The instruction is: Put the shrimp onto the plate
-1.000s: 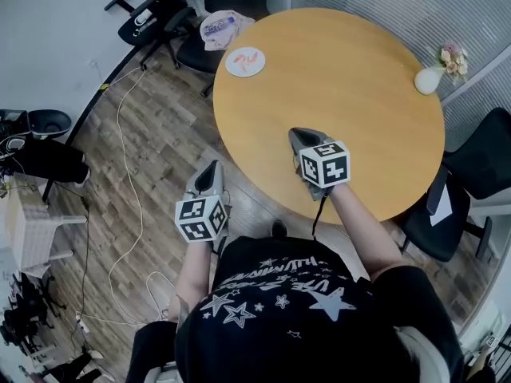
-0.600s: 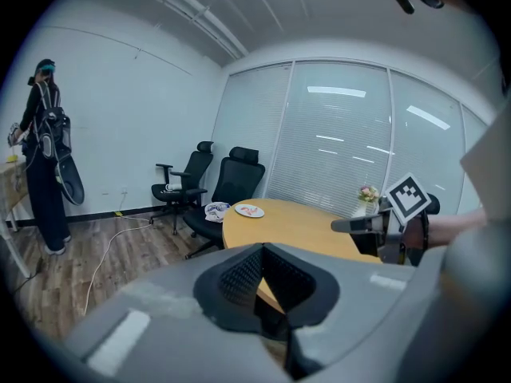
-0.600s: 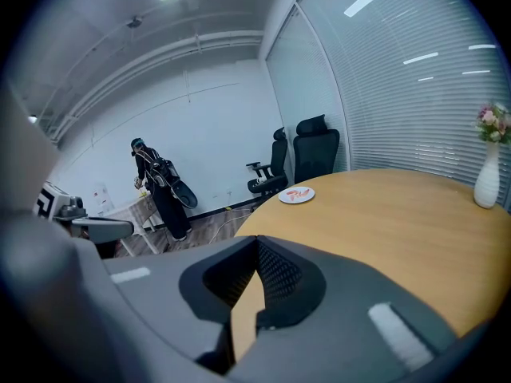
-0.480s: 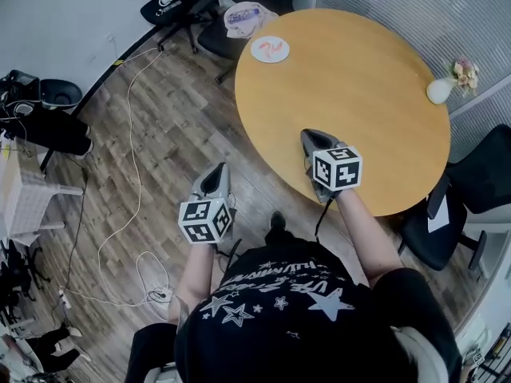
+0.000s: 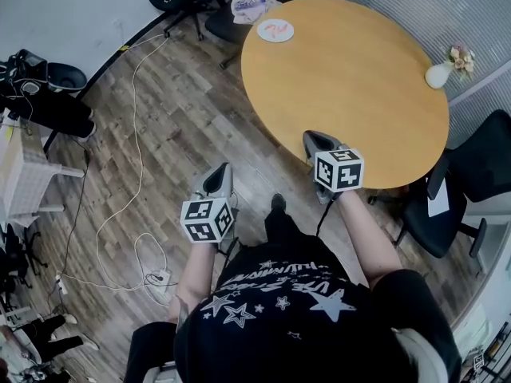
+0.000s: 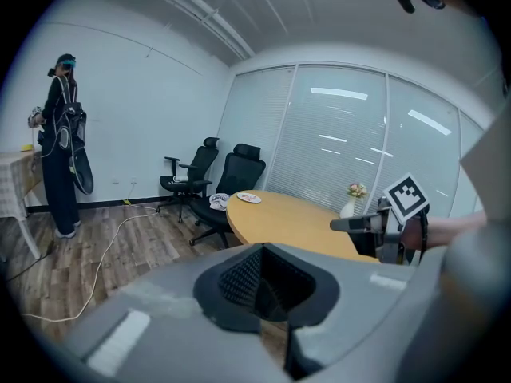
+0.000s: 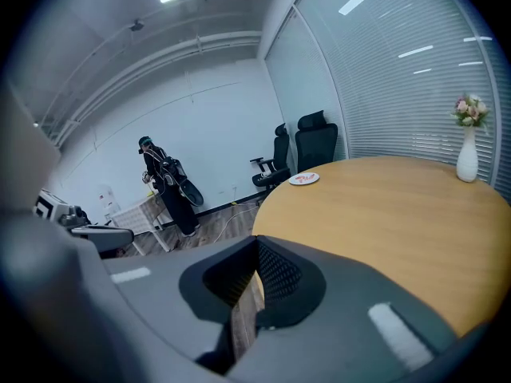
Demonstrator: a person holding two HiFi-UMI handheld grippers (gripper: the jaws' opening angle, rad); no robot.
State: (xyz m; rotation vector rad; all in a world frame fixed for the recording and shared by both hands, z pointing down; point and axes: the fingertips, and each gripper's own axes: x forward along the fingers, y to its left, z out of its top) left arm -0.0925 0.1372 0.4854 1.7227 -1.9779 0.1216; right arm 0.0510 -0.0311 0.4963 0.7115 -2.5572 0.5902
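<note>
On table (image 5: 351, 78) — plate (image 5: 275, 30) at far rim, vase (image 5: 437, 76) apart.

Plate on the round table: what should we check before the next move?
1. See the plate: ok, at the table's far edge.
2. Find the shrimp: cannot tell, only small orange shapes on the plate.
3. Is the left gripper open to grab: not ok, fingers shut, empty.
4. Is the right gripper open: not ok, shut, empty.
5. Plate near either gripper: not ok, far across.
6. Is the vase out of the way: ok.
</note>
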